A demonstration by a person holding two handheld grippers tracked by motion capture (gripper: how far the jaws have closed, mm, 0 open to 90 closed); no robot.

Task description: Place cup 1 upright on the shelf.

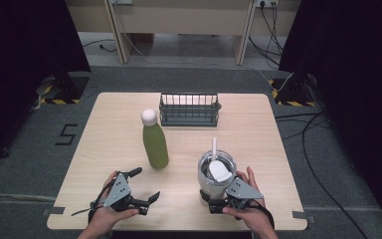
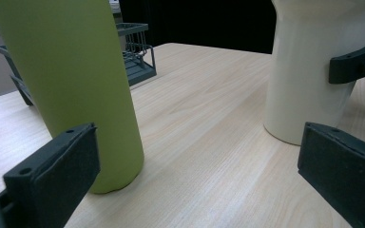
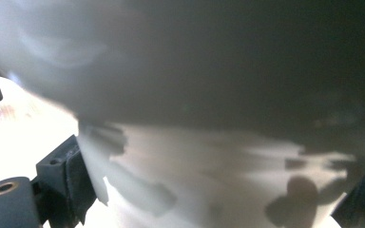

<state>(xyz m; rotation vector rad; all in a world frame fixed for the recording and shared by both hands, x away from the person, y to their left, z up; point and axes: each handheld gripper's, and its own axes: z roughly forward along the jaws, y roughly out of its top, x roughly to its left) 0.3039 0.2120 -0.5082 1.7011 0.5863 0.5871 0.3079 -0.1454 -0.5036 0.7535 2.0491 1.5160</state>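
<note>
Near the front right of the table (image 1: 258,124) stands a pale tumbler (image 1: 216,174) with a lid and a white straw (image 1: 214,147), and the right gripper (image 1: 219,201) has its jaws set around the narrow base, one on each side; they look closed on it, though the right gripper view is too blurred with glare to show firm contact. Gripping low on the taper likely keeps the tall cup steady and leaves the straw and lid free. Left of it, apart, a green bottle (image 1: 155,144) with a white cap (image 1: 149,117) stands upright near the middle. The left gripper (image 1: 146,196) rests at the front left, jaws spread wide and holding nothing; in the left gripper view they point between bottle (image 2: 76,80) and tumbler (image 2: 309,71), so it seems to wait, ready for either. A dark wire rack (image 1: 189,109) sits empty at the far edge, a likely place to put things. No brand or label can be read on bottle or tumbler; the only writing is a black "5" (image 1: 65,134) marked on the floor left of the table.
</note>
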